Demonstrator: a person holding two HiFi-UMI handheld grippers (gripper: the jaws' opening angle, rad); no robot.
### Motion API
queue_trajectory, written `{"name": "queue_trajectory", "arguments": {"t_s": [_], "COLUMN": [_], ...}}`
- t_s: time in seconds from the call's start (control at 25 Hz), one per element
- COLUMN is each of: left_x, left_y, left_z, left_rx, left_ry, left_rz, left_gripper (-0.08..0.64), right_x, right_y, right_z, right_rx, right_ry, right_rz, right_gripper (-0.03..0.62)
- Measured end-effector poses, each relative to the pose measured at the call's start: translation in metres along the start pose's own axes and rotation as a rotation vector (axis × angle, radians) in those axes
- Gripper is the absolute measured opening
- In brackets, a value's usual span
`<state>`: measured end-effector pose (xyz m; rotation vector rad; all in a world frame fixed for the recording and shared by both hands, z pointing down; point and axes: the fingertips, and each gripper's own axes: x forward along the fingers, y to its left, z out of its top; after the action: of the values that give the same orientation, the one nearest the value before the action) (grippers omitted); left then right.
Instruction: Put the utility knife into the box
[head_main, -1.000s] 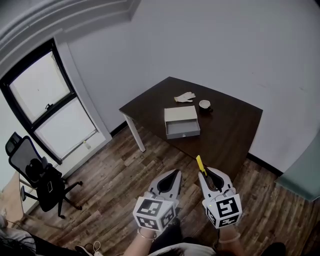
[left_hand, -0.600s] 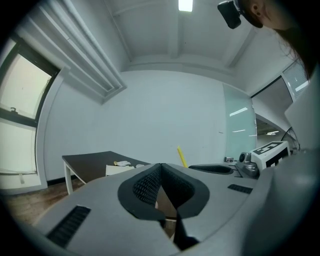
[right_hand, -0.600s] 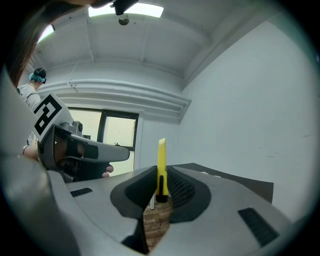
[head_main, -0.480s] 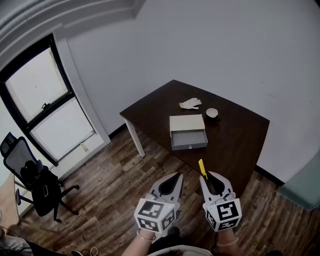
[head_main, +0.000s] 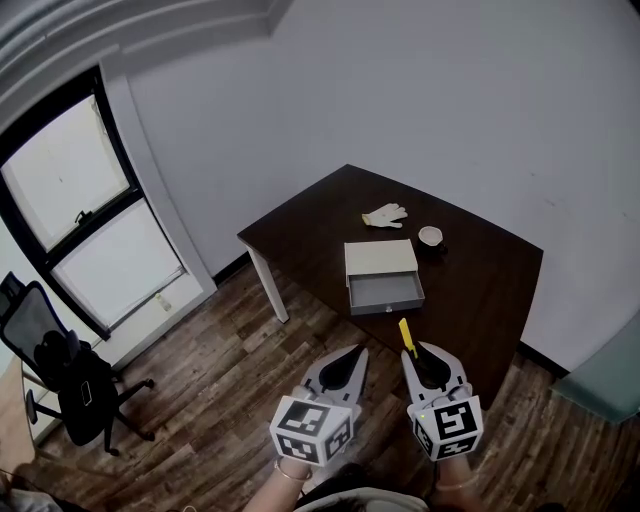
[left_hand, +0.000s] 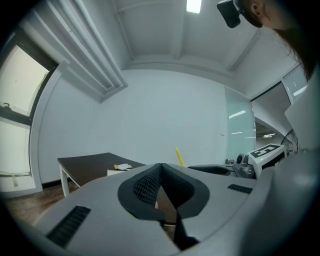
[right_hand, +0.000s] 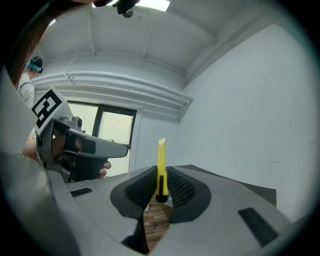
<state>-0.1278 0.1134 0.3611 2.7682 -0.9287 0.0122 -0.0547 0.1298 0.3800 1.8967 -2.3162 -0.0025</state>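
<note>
My right gripper (head_main: 415, 352) (right_hand: 161, 172) is shut on a yellow utility knife (head_main: 405, 335) (right_hand: 161, 167), which sticks up past the jaw tips. The left gripper (head_main: 356, 352) (left_hand: 160, 167) is shut with nothing between its jaws and sits level with the right one, close beside it. Both are held over the wooden floor, short of the dark table (head_main: 480, 290). The box (head_main: 382, 274) is a pale drawer box on that table with its grey drawer pulled open toward me. In the left gripper view the knife (left_hand: 179, 156) shows as a yellow tip beyond the jaws.
A white glove (head_main: 385, 214) and a small white cup (head_main: 430, 236) lie on the table behind the box. A black office chair (head_main: 60, 375) stands at the left below a black-framed window (head_main: 75, 215). White walls close the corner behind the table.
The table and box have come lower and nearer in the head view over the last second. Both grippers keep the same pose, the knife still held.
</note>
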Motion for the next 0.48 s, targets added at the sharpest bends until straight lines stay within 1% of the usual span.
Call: {"name": "queue_trajectory", "arguments": {"t_s": [0.16,0.48], "left_x": [0.006,0.016], "left_y": [0.016,0.035], "left_z": [0.004,0.009], "left_rx": [-0.002,-0.017], "left_ry": [0.003,0.003], "left_rz": [-0.014,-0.028], "left_gripper": [0.017,0.017], "right_x": [0.015,0.037], "right_y": [-0.004,-0.006], "right_z": [0.003,0.009], "right_rx": [0.028,0.029], "right_ry": [-0.01,-0.01], "right_rz": [-0.02,-0.028], "right_gripper": [0.067,0.067]}}
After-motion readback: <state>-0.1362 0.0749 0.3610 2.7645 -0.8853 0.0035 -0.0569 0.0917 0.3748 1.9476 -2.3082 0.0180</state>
